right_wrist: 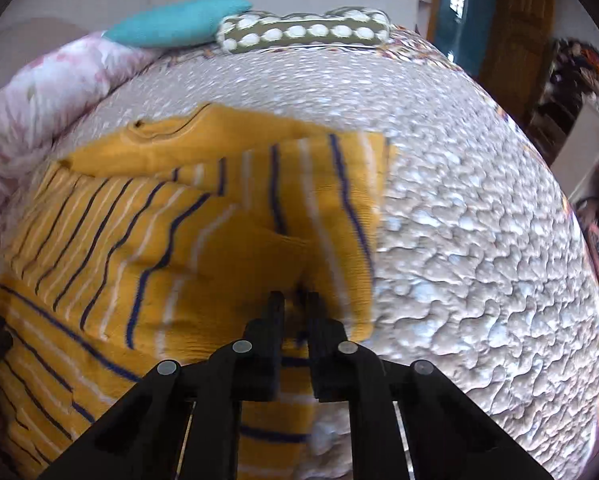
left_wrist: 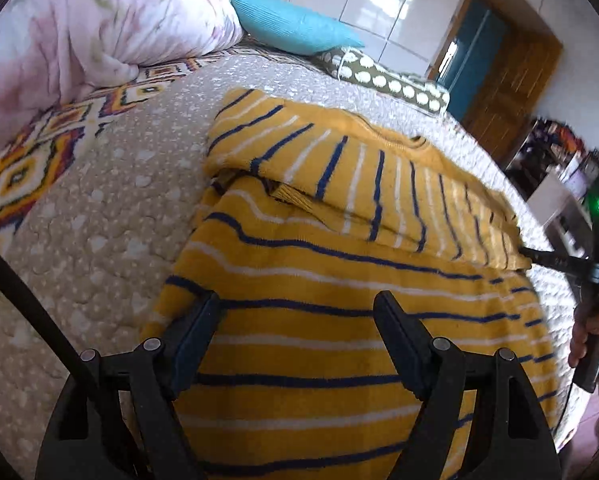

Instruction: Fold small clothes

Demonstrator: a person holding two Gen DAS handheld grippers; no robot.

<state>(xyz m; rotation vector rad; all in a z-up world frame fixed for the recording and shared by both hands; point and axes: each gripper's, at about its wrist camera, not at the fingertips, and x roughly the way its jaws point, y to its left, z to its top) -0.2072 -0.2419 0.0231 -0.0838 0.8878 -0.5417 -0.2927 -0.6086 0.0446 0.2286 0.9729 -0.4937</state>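
Sweater (left_wrist: 339,320) on bedspread (left_wrist: 99,220), pillows (left_wrist: 291,28) behind

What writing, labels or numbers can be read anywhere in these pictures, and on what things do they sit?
None can be read.
Yellow striped sweater: stripes only; no tag or print shows.
Turquoise pillow and dotted cushion: plain colour and pattern, no words.
Quilted bedspread: heart shapes, no letters.
Cluttered shelves at the right edge: too small and blurred to tell whether anything there bears text.
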